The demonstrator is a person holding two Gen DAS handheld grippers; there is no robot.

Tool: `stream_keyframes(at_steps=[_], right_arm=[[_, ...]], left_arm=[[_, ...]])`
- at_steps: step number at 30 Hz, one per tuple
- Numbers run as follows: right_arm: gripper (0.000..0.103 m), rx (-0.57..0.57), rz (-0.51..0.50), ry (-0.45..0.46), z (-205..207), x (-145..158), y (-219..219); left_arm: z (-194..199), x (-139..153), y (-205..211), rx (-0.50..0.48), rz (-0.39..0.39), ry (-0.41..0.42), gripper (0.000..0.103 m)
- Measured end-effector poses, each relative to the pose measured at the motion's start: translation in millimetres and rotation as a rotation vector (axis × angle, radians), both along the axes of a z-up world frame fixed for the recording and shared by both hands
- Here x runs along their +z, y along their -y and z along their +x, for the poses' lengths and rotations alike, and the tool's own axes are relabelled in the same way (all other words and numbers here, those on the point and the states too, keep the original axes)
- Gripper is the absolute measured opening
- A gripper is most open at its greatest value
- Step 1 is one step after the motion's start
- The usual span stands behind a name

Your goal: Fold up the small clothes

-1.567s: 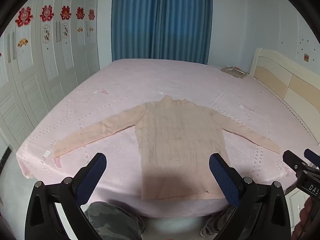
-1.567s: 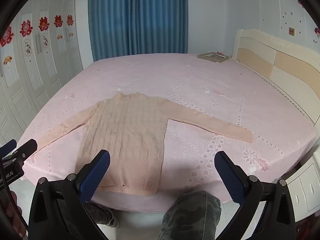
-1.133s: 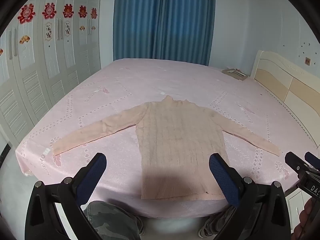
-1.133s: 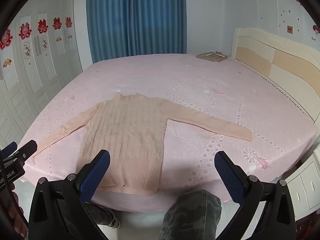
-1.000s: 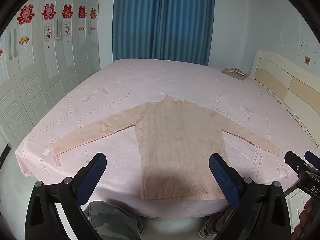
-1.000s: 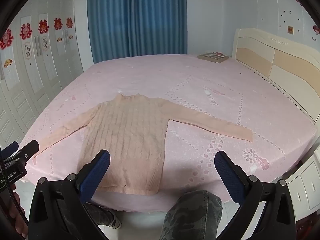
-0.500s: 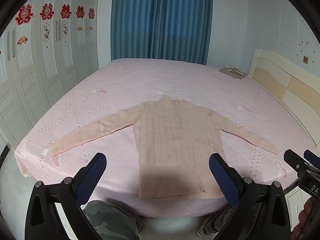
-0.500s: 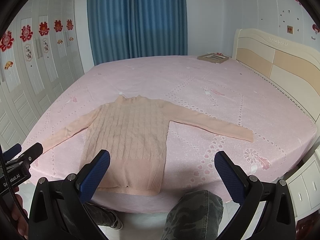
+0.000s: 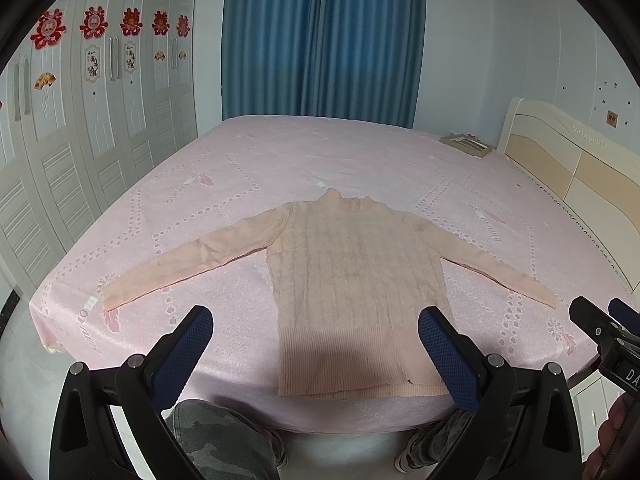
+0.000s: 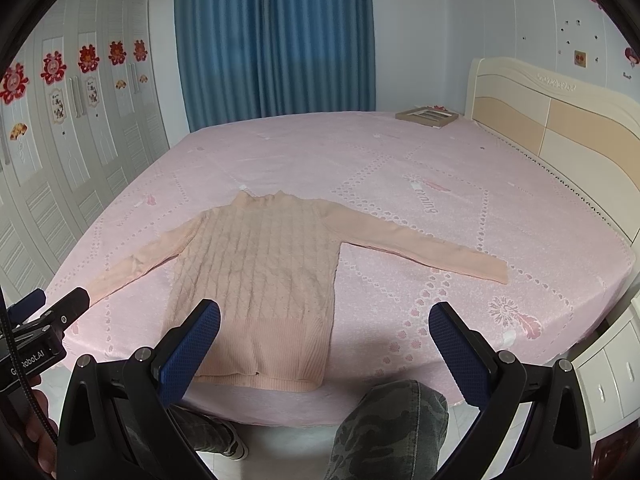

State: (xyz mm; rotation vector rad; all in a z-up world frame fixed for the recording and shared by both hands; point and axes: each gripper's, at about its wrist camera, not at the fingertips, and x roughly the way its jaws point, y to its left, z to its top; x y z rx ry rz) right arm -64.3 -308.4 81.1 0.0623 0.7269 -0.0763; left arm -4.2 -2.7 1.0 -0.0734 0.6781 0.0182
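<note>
A peach cable-knit sweater (image 9: 356, 280) lies flat on the pink bed (image 9: 320, 152), sleeves spread out to both sides, hem near the front edge. It also shows in the right wrist view (image 10: 260, 272). My left gripper (image 9: 316, 332) is open and empty, held above the hem at the bed's front edge. My right gripper (image 10: 324, 328) is open and empty, over the sweater's right hem side. Each gripper's tip shows in the other's view, the right gripper (image 9: 600, 320) and the left gripper (image 10: 48, 308).
A picture frame (image 10: 426, 114) lies at the far right corner of the bed. A headboard (image 10: 552, 120) stands on the right, white wardrobes (image 9: 80, 140) on the left, blue curtains (image 9: 320, 40) behind. Camouflage trouser legs (image 10: 392, 424) stand at the bed's front edge.
Both grippers have moved slightly forward and up toward the bed. The sweater has not moved. Both stay open.
</note>
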Motion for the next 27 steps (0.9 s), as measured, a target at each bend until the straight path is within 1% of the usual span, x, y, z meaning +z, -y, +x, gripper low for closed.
stream_keyframes(at_steps=[27], right_arm=[[0.102,0.025,0.005,0.009,1.1,5.3,-7.9]], left_arm=[[1.0,2.8,2.2,-0.009,0.002,-0.002,0.103]])
